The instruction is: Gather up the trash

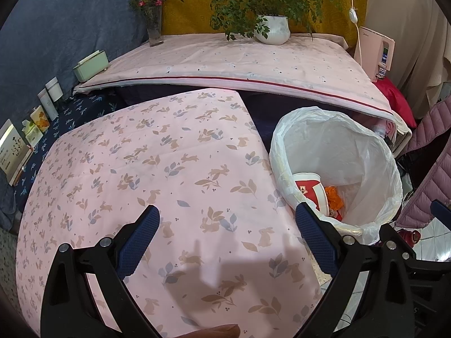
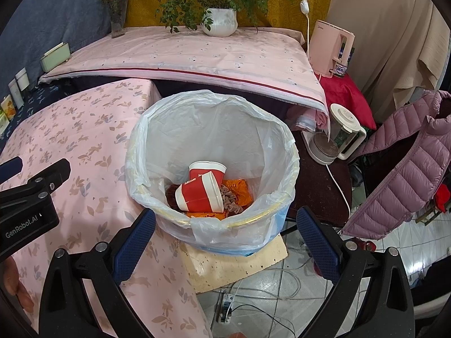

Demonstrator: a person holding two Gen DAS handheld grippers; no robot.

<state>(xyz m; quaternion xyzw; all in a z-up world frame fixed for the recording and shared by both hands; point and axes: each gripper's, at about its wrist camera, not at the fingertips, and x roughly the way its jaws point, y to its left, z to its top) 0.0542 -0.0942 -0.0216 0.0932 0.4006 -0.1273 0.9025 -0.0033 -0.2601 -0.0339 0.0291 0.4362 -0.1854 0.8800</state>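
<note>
Red paper cups (image 2: pixel 201 190) lie inside the lined trash bin (image 2: pixel 157 197), half hiding orange wrappers (image 2: pixel 238 190). Left gripper (image 1: pixel 227 224) and right gripper (image 2: pixel 225 226), both beside the bin, gape empty.

One white plastic-lined waste bin (image 2: pixel 214 129) stands beside the rabbit-print pink bench (image 2: pixel 70 146). Inside the bin lie two red-and-white paper cups (image 2: pixel 201 194), at least one crumpled orange wrapper (image 2: pixel 239 188) and one brownish crinkled scrap (image 2: pixel 231 201). Behind the bin sit one white ribbed plant pot (image 2: pixel 220 21), one glass flower vase (image 2: pixel 117 19) and one pale green box (image 2: pixel 55 56). Right of the bin: one kettle (image 2: pixel 346 135), one pink dispenser (image 2: pixel 328 46).
</note>
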